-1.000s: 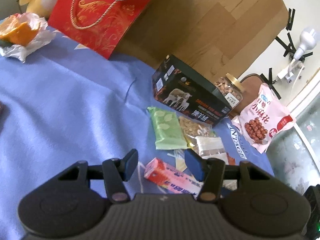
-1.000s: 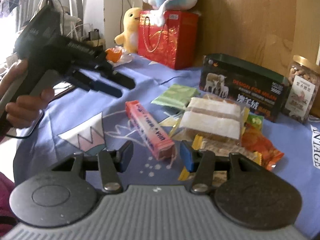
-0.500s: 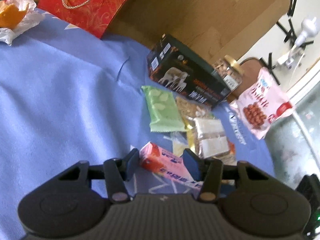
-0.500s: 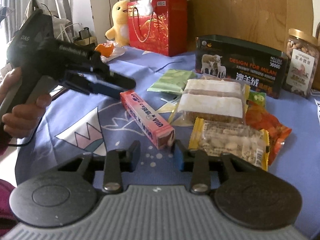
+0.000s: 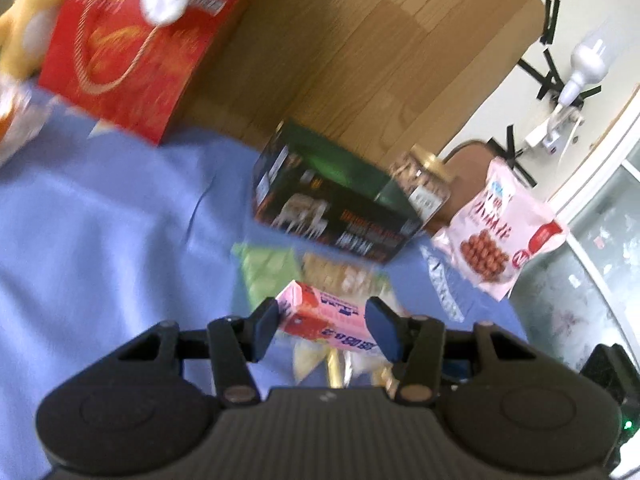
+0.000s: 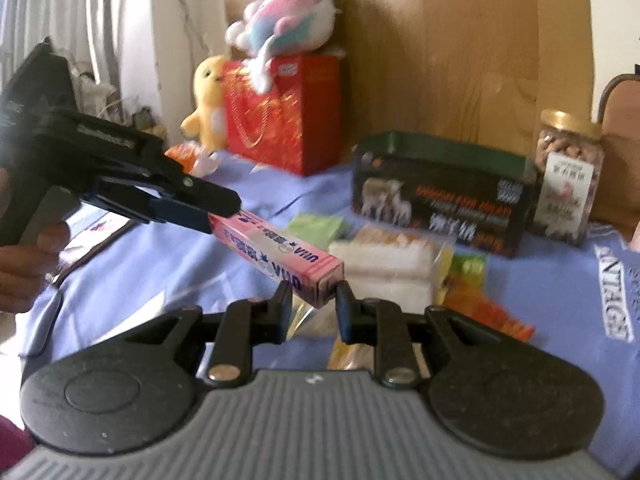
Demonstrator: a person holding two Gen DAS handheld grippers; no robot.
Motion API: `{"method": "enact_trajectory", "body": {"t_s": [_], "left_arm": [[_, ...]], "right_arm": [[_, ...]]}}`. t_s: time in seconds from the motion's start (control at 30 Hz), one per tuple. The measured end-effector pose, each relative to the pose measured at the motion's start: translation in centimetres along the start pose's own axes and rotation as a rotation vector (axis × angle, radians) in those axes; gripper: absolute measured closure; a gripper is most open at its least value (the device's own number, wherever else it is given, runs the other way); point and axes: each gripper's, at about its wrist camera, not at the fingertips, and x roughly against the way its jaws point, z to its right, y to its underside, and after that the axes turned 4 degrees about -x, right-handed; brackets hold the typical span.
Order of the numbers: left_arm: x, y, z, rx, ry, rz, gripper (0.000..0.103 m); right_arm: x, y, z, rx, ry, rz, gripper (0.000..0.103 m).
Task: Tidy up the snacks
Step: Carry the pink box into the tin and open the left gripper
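Left wrist: left gripper (image 5: 322, 322) clamps one end of the pink candy box (image 5: 326, 316), long axis slanting rightward; right wrist: right gripper (image 6: 312, 298), jaws just closing, pinches the near end, box bridging both hands above the blue cloth (image 6: 160, 256).

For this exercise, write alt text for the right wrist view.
A long pink snack box is held off the blue cloth at both ends, the right tool closed on the near end, the left tool on the far end.

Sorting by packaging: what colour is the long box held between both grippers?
Pink long box, clearest in the right wrist view.
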Motion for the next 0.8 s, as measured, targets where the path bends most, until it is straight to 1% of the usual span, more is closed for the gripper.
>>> {"method": "enact_trajectory", "body": {"t_s": [0.17,0.3,0.47,0.6,0.7,0.73,0.8], "left_arm": [[-2.6,-4.1,2.0,-0.055,-0.016,0.016,0.055],[-5.7,-7.4,2.3,-0.040,-0.011,0.010,0.055],[-10.1,-10.9,2.1,-0.019,-0.018,0.001,0.055],[-13.2,-12.4,1.9,-0.028,-0.042,-0.011,0.055],[-14.9,-13.0,1.4,-0.022,-0.052,-0.028,0.054],[-15.4,-13.1,1.2,-0.016,-0.051,-0.037,0.054],[-16.1,-13.1,1.0,-0.007,-0.049,-0.047,0.054]], "right_arm": [[-1.0,-3.2,2.9,-0.041,0.032,0.073,0.077],[-2.6,-5.3,5.2,-0.042,0.075,0.109,0.077],[-5.2,-7.4,8.3,-0.065,0.113,0.125,0.076],[-7.9,-8.0,10.6,-0.107,0.135,0.112,0.075],[-9.6,-7.9,12.0,-0.151,0.143,0.091,0.075],[-9.8,-7.8,12.3,-0.167,0.142,0.095,0.073],[-9.9,-7.6,12.7,-0.185,0.146,0.104,0.073]]}}
